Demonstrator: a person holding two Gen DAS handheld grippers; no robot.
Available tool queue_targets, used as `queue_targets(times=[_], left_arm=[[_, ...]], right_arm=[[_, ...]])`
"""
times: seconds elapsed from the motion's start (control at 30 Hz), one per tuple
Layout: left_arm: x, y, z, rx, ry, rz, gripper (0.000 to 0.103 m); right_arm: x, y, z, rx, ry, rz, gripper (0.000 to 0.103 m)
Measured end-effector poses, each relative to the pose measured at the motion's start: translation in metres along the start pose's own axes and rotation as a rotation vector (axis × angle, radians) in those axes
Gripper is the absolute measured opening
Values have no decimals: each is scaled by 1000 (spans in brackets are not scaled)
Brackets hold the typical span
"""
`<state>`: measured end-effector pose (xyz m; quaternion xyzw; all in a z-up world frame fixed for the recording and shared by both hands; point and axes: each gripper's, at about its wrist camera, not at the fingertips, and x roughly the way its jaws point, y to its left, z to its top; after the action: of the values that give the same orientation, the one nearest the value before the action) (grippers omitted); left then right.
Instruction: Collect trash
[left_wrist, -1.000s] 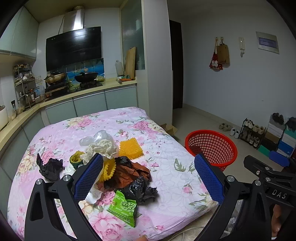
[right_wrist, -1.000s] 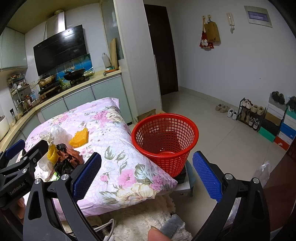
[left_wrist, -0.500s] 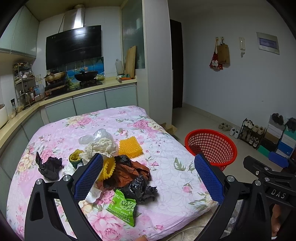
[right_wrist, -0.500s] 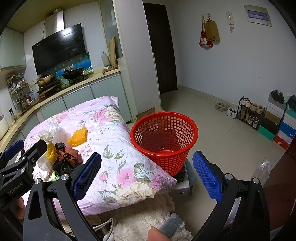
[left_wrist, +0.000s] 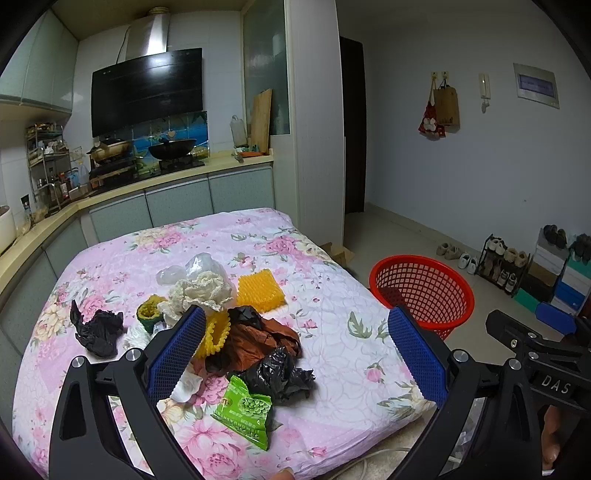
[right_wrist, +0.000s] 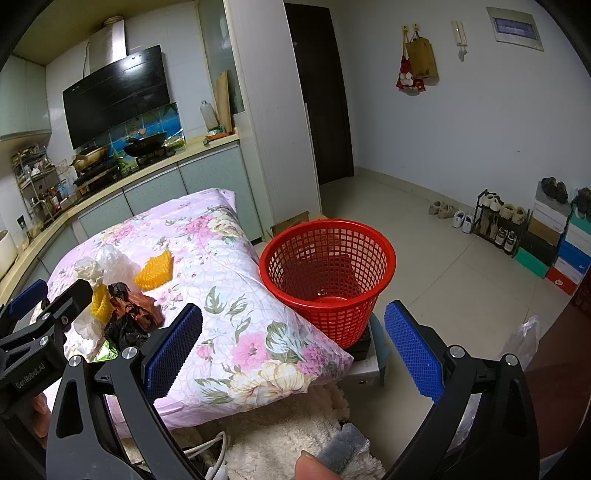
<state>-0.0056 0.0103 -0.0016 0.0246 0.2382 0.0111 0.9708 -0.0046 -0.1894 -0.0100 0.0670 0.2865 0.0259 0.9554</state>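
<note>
Left gripper (left_wrist: 295, 347) jaws spread wide, holding nothing, hanging over the near edge of the flowered bed cover (left_wrist: 332, 332). Trash pile sits centre-left in the left wrist view: green snack wrapper (left_wrist: 245, 408) nearest, black plastic bag (left_wrist: 284, 373) touching it, brown crumpled wrapper (left_wrist: 258, 338) just behind, yellow foam pad (left_wrist: 260, 290) further back, second black bag (left_wrist: 98, 328) apart at left. Right gripper (right_wrist: 293, 347) jaws also spread, empty. Red basket (right_wrist: 328, 273) centre of right wrist view, on the floor beside the bed corner, nothing clearly inside.
</note>
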Motion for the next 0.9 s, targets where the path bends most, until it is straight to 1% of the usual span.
queue_targets(times=[0.9], left_arm=[[2, 1, -1, -4, 7, -2, 96]], right_arm=[[0, -2, 1, 2, 5, 2, 96]])
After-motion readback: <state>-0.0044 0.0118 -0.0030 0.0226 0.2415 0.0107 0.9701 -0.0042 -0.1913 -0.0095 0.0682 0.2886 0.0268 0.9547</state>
